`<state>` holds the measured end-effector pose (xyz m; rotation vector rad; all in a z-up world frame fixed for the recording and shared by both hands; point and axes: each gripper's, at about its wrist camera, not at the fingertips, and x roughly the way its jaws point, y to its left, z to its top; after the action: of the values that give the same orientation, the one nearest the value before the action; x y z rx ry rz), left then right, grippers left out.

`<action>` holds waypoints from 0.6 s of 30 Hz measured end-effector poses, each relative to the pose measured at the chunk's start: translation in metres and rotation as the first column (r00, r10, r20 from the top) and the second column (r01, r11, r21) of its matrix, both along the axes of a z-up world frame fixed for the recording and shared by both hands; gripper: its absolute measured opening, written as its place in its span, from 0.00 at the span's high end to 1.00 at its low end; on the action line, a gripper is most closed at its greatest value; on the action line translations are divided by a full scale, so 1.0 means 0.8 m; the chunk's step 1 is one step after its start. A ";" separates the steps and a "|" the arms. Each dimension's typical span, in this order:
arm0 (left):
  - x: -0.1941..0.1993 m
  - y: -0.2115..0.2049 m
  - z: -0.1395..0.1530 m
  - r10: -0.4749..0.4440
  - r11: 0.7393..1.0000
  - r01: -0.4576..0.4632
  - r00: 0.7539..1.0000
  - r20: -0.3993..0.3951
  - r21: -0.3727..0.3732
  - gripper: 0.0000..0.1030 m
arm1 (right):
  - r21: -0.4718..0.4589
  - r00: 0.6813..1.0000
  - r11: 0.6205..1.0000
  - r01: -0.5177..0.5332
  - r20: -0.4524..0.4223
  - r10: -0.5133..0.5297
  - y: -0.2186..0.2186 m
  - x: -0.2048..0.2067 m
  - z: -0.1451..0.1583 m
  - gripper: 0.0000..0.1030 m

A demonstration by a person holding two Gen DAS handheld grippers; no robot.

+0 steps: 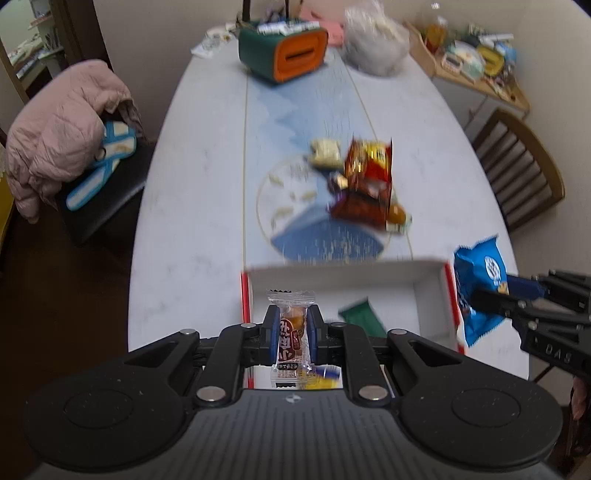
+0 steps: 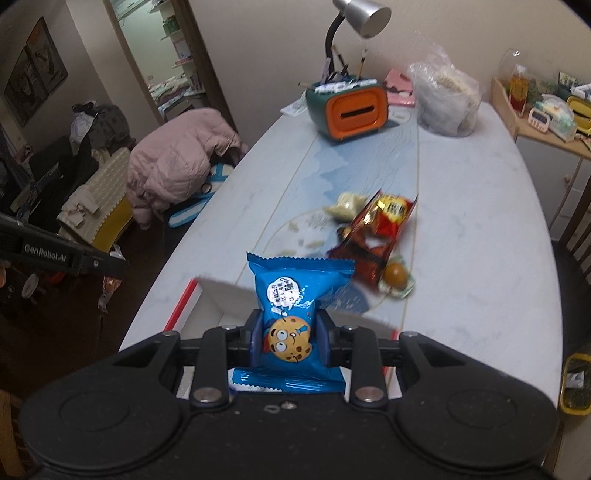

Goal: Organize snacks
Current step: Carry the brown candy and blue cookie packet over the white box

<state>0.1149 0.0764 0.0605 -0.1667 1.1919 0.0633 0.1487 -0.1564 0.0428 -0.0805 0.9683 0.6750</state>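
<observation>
Left wrist view shows the left hand-held gripper [image 1: 291, 328] clamped on a small clear-wrapped snack [image 1: 290, 334] with a brown label, its blue pads pressing both sides of the wrapper. Directly beneath and ahead of the fingers sits a white box [image 1: 424, 275] with red edges on the worktop [image 1: 192, 221]. Inside the box, just right of the fingers, lies a green packet [image 1: 360, 317], and a bit of yellow-and-blue wrapping shows below the held snack.

To the right of this gripper, the right hand-held gripper [image 1: 480, 295] comes in from the side, pinching a blue cookie packet [image 1: 480, 280] that hangs at the box's right wall.

Right wrist view has the right hand-held gripper [image 2: 290, 338] closed on the blue cookie packet [image 2: 295, 314], held upright with the cartoon cookie facing the camera. The white box [image 2: 218, 295] lies below and ahead of it. Farther ahead and slightly right, a loose pile of snacks [image 2: 373, 236] rests on the worktop [image 2: 480, 258]: red and orange bags, a pale packet and a round brown sweet in clear wrap. At the far end stand a green-and-orange organiser [image 2: 354, 107], a desk lamp [image 2: 358, 14] and a clear bag [image 2: 447, 99]. A pink jacket [image 2: 177, 162] drapes a chair to the left.
</observation>
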 end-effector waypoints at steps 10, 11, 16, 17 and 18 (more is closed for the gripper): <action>-0.031 -0.026 -0.078 -0.031 0.999 0.029 0.995 -0.098 -0.021 0.86 | -0.056 0.995 0.998 -0.013 -0.101 0.007 0.009 -0.029 -0.062 0.73; -0.032 -0.030 -0.085 -0.032 0.999 0.029 0.994 -0.104 -0.026 0.86 | -0.060 0.994 0.998 -0.012 -0.110 0.006 0.010 -0.031 -0.068 0.73; -0.028 -0.048 -0.122 -0.042 0.999 0.039 0.990 -0.134 -0.029 0.86 | -0.095 0.989 0.995 -0.017 -0.147 0.002 0.017 -0.043 -0.101 0.73; -0.026 -0.049 -0.129 -0.038 0.999 0.034 0.989 -0.140 -0.031 0.86 | -0.103 0.988 0.995 -0.017 -0.153 0.001 0.018 -0.045 -0.107 0.73; -0.022 -0.052 -0.136 -0.038 0.999 0.034 0.988 -0.149 -0.030 0.86 | -0.107 0.987 0.994 -0.018 -0.161 0.000 0.018 -0.047 -0.114 0.73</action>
<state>0.0970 0.0348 -0.0485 -0.1666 1.3450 0.0287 0.1112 -0.1418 -0.0482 -0.1275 1.1608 0.6441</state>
